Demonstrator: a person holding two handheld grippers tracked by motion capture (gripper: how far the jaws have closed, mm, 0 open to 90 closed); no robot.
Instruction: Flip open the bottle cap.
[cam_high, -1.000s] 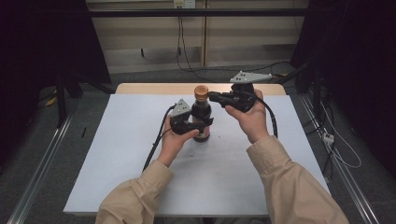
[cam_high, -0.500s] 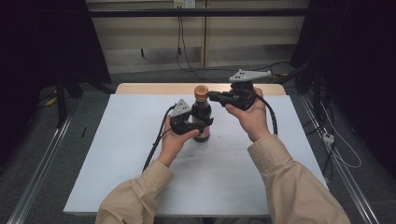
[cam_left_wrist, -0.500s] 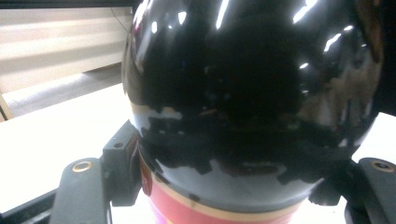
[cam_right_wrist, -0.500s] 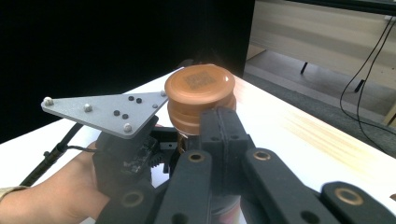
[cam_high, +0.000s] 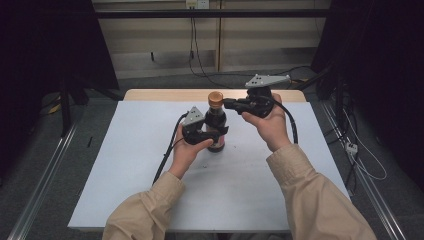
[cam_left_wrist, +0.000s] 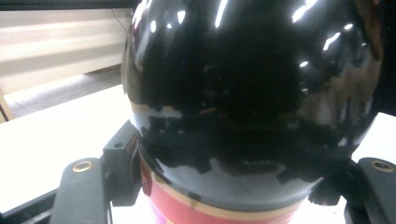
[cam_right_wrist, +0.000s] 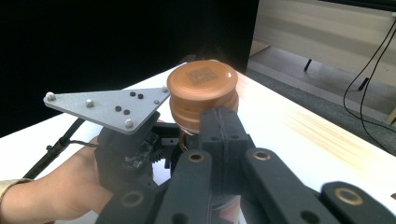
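A dark glossy bottle (cam_high: 216, 120) with a brown cap (cam_high: 215, 97) and a red label stands upright on the white table (cam_high: 250, 180). My left gripper (cam_high: 212, 134) is shut on the bottle's body; in the left gripper view the bottle (cam_left_wrist: 247, 93) sits between the two jaws, which press on its sides. My right gripper (cam_high: 227, 104) is held level at the bottle's neck and points left. In the right gripper view its jaws are together, shut on nothing, with their tip (cam_right_wrist: 219, 126) right against the near side of the cap (cam_right_wrist: 201, 81).
The table's wooden far edge (cam_high: 165, 94) lies just behind the bottle. Cables trail from both grippers across the white surface (cam_high: 167, 155). Metal rails run along the floor on both sides of the table. Dark curtains hang left and right.
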